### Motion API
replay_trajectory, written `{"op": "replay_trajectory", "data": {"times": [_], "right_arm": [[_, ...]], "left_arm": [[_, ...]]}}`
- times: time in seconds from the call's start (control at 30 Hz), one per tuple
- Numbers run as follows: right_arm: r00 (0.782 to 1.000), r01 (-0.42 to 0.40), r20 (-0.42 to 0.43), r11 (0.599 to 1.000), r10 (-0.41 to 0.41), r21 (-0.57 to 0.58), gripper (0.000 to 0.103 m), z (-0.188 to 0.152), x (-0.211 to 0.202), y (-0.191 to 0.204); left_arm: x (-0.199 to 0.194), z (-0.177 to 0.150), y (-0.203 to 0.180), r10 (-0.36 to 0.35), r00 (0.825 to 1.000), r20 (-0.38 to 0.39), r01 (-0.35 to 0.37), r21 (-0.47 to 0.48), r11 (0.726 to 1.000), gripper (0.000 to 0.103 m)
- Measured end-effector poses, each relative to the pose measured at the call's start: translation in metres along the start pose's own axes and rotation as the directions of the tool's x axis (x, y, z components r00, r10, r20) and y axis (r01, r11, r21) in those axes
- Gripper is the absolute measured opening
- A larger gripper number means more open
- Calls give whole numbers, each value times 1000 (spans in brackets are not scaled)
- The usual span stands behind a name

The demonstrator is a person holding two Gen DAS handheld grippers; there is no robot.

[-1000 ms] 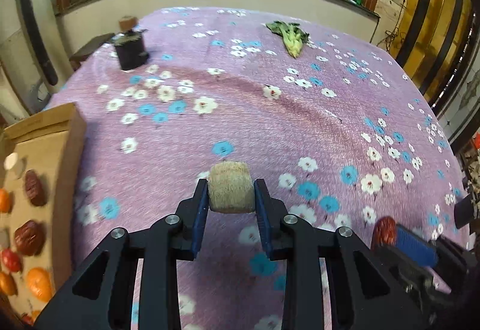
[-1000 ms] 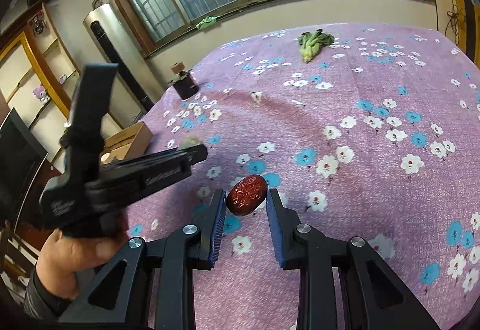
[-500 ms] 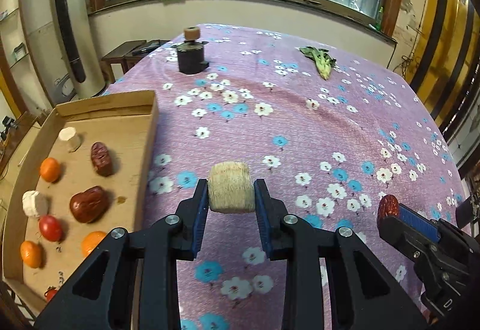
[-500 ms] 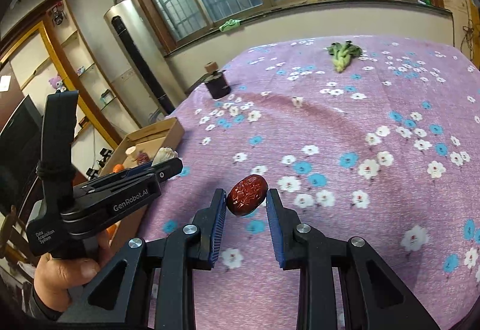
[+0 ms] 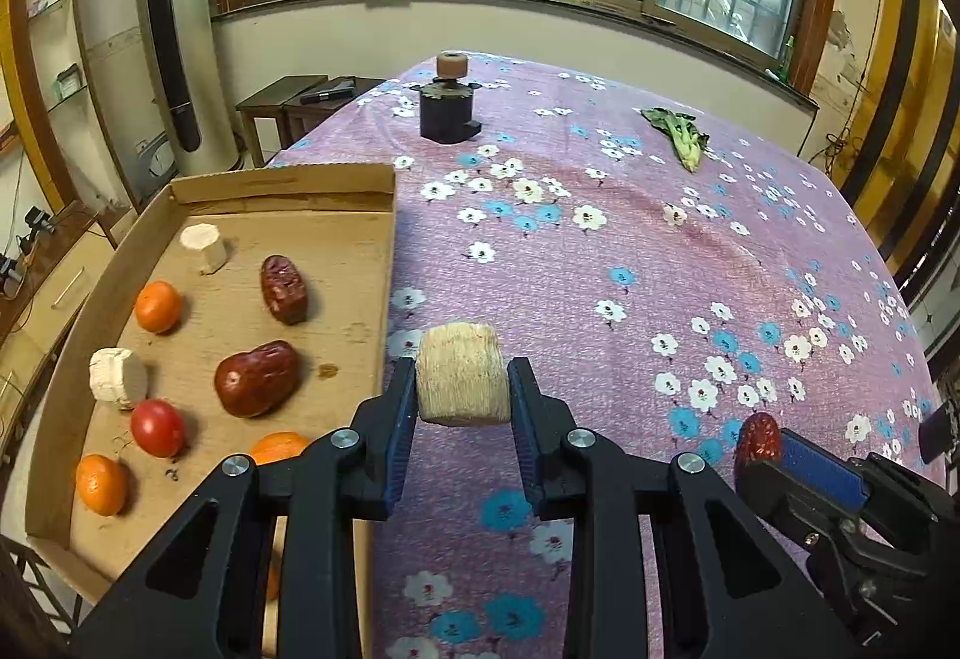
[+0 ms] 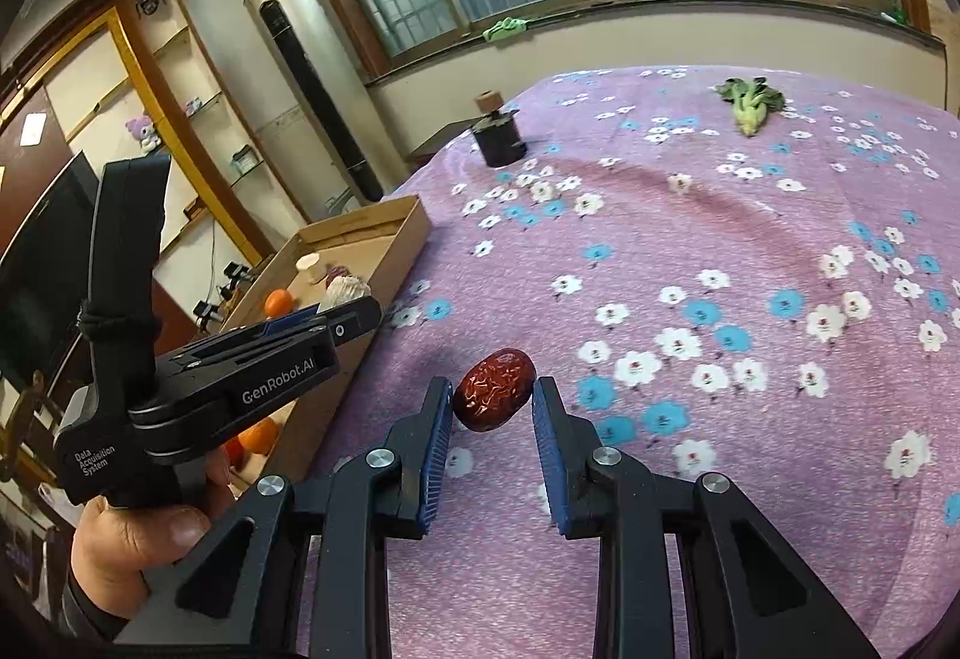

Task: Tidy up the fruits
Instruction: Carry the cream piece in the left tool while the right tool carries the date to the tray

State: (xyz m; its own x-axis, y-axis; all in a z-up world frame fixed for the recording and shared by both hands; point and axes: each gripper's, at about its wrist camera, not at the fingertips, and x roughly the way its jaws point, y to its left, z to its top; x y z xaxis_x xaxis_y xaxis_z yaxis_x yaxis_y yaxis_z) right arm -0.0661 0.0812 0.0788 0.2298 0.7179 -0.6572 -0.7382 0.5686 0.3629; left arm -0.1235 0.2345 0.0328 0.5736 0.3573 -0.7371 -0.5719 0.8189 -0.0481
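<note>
Our left gripper point(image 5: 462, 396) pinches a fibrous beige cylinder point(image 5: 462, 382) just right of the cardboard tray's point(image 5: 384, 263) right wall | our right gripper point(image 6: 492, 413) pinches a wrinkled red date point(image 6: 494, 389) over the open floral tablecloth point(image 6: 750, 251) | tray holds smooth oranges, dates, white chunks; free room far-right.

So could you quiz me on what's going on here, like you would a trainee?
1. What does the left hand-held gripper hold?
2. True or false: the right hand-held gripper holds a date.
3. How many dates already lie in the box? A) none B) two C) five

Key: 1. A pale fibrous chunk. 2. True. 3. B: one date, another.
</note>
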Motion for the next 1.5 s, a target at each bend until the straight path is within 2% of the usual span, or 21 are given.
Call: {"op": "replay_trajectory", "data": {"times": [1.0,1.5], "right_arm": [[996,-58,-74,994,52,-90,28,0,38,55],[992,-88,-102,986,74,-141,28,14,69,81]], "left_arm": [[-11,-7,55,29,999,17,-27,-83,996,27],[-12,-11,93,33,999,8,-31,-143,989,27]]}}
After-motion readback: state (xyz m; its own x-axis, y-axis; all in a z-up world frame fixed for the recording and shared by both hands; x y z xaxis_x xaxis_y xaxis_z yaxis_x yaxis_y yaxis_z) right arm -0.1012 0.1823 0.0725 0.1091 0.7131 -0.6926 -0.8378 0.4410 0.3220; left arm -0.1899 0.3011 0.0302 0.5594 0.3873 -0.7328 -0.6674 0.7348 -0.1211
